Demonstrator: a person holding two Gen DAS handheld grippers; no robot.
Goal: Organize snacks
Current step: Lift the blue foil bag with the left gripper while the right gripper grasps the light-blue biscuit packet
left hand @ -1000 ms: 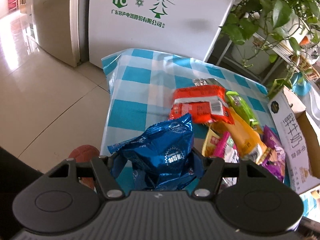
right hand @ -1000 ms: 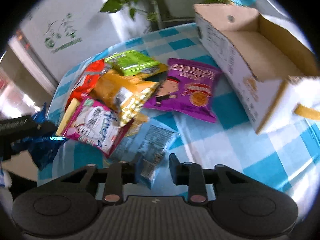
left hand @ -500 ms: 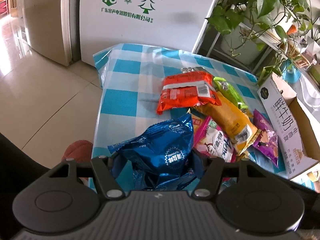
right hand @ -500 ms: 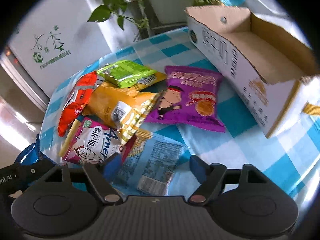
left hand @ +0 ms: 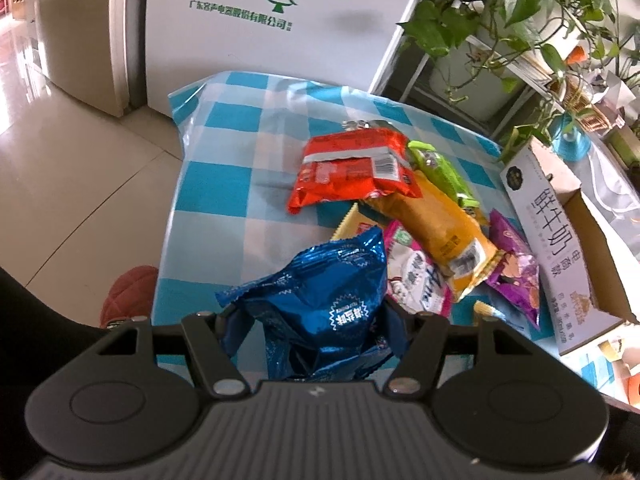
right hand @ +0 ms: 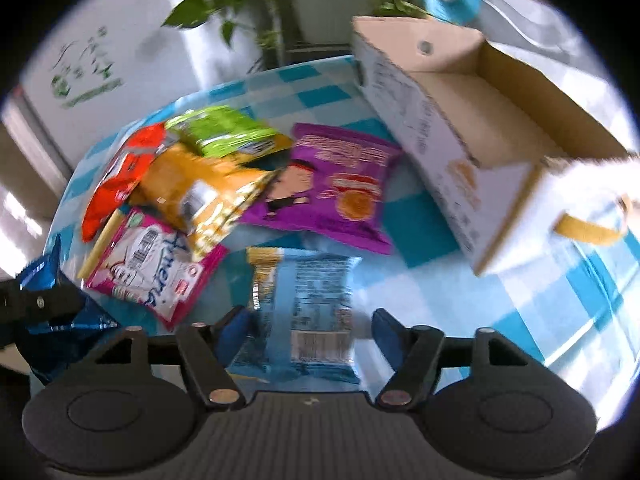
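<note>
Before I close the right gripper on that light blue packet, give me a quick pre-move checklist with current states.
1. Right gripper open: ok, fingers spread wide.
2. Light blue packet between the fingers: ok, its near end sits in the gap.
3. Packet free of neighbours: cannot tell; the purple bag lies at its far end, and the view is blurred.
4. Left gripper secure on the dark blue bag: ok, shut on the crumpled foil.
5. Cardboard box ready: ok, open, interior looks empty.
6. Path to the box: ok, only checked tablecloth between.

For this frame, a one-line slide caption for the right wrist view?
Open right gripper straddles a light-blue packet beside the cardboard box.
</note>
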